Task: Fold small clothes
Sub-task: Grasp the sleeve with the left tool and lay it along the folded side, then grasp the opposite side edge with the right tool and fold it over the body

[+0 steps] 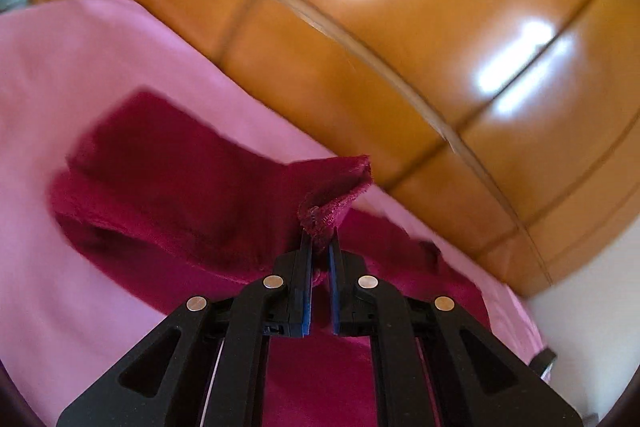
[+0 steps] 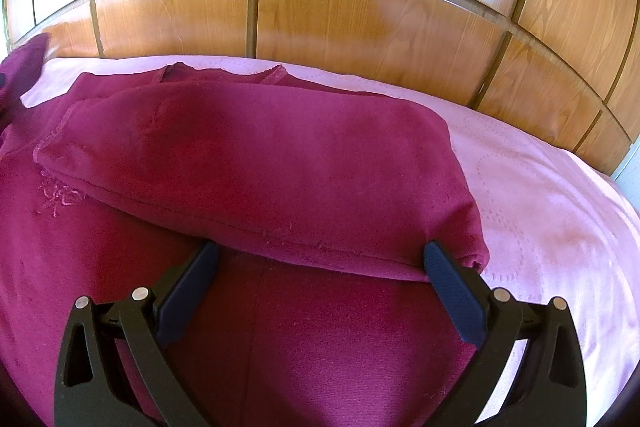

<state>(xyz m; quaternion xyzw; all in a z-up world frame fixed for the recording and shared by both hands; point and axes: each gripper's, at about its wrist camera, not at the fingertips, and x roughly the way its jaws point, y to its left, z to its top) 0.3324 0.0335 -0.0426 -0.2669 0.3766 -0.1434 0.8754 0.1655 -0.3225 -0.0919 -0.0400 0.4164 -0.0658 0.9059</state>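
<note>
A dark magenta fleece garment (image 1: 168,171) lies on a pink bedsheet (image 1: 60,75). My left gripper (image 1: 320,247) is shut on a stitched hem edge (image 1: 320,217) of it and holds that edge lifted off the bed; the view is blurred. In the right wrist view the same garment (image 2: 280,163) spreads across the bed with one part folded over the body. My right gripper (image 2: 320,255) stands open just above the garment, its fingers (image 2: 452,287) straddling the folded part's near hem with nothing pinched.
A glossy wooden headboard (image 2: 360,19) with panel grooves rises right behind the bed. The pink sheet (image 2: 540,211) shows bare to the right of the garment. A white wall (image 1: 592,307) shows at the lower right in the left wrist view.
</note>
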